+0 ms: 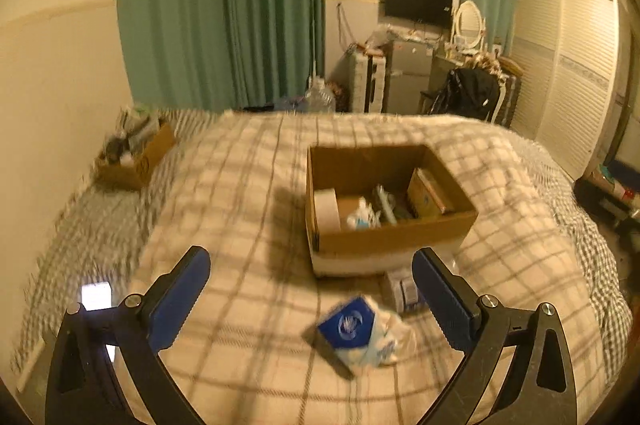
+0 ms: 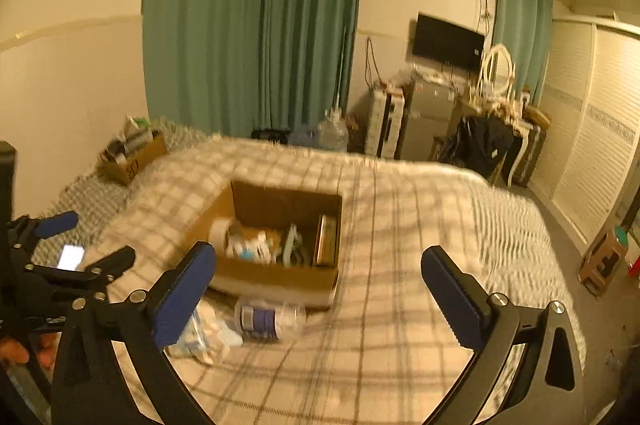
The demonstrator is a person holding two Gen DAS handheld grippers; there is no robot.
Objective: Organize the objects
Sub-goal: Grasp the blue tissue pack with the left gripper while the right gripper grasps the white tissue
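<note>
An open cardboard box [image 1: 400,241] [image 2: 280,275] with several items inside stands on the checked bedspread [image 1: 248,185]. In front of it lie a blue-and-white packet [image 1: 356,333] [image 2: 196,339] and a small blue-labelled bottle on its side [image 1: 404,291] [image 2: 266,319]. My left gripper [image 1: 316,285] is open and empty, above the bed, with the packet between and below its fingers. My right gripper [image 2: 320,285] is open and empty, to the right of the box. The left gripper also shows at the left edge of the right wrist view [image 2: 84,241].
A second cardboard box [image 1: 136,161] [image 2: 132,157] full of items sits at the far left of the bed by the wall. A lit phone [image 1: 96,297] [image 2: 70,257] lies at the left. Curtains, wardrobe, dresser and clutter stand beyond the bed.
</note>
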